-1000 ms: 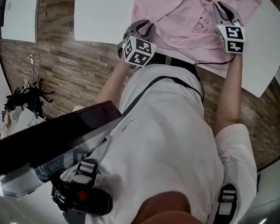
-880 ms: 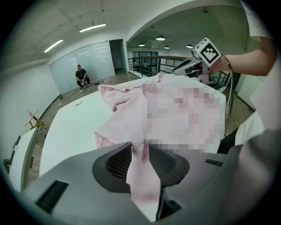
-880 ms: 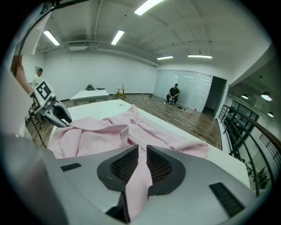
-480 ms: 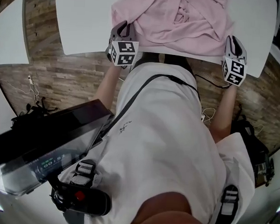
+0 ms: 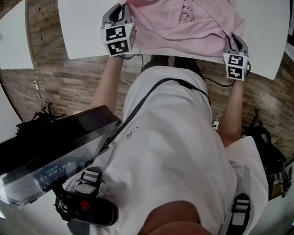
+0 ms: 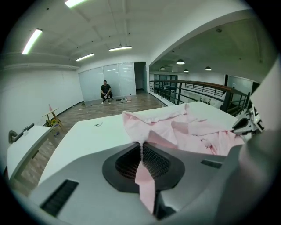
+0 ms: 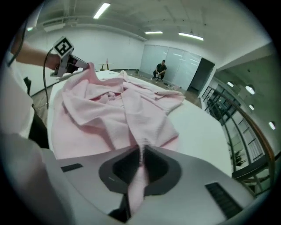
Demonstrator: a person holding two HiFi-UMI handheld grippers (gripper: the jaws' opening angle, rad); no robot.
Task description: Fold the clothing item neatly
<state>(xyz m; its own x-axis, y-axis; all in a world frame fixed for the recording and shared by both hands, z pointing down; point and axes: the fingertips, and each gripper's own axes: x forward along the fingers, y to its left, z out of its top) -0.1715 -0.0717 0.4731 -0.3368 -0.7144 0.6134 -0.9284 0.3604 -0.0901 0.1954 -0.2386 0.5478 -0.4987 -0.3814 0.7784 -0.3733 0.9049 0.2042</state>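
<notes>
A pink garment [image 5: 184, 22] lies crumpled on the white table [image 5: 87, 35], stretched along its near edge between my two grippers. My left gripper [image 5: 121, 8] holds the garment's left corner. Its jaws have just been closing, and in the left gripper view a fold of pink cloth [image 6: 145, 184] is pinched between the pads. My right gripper [image 5: 235, 41] holds the near right corner. Its jaws have just been opening a little, but pink cloth [image 7: 137, 180] still sits squeezed between the pads. From the right gripper view the left gripper [image 7: 75, 66] shows at the garment's far side.
A second white table [image 5: 12, 42] stands to the left over the wooden floor [image 5: 66, 83]. A black rig [image 5: 49, 150] hangs at the person's chest. A dark bag [image 5: 266, 157] lies on the floor at the right. Far off, a person [image 6: 105, 91] sits on the floor.
The right gripper came down from the garment's middle to its near right corner. The left gripper moved farther over the table with its corner. The cloth now spreads wider between them.
</notes>
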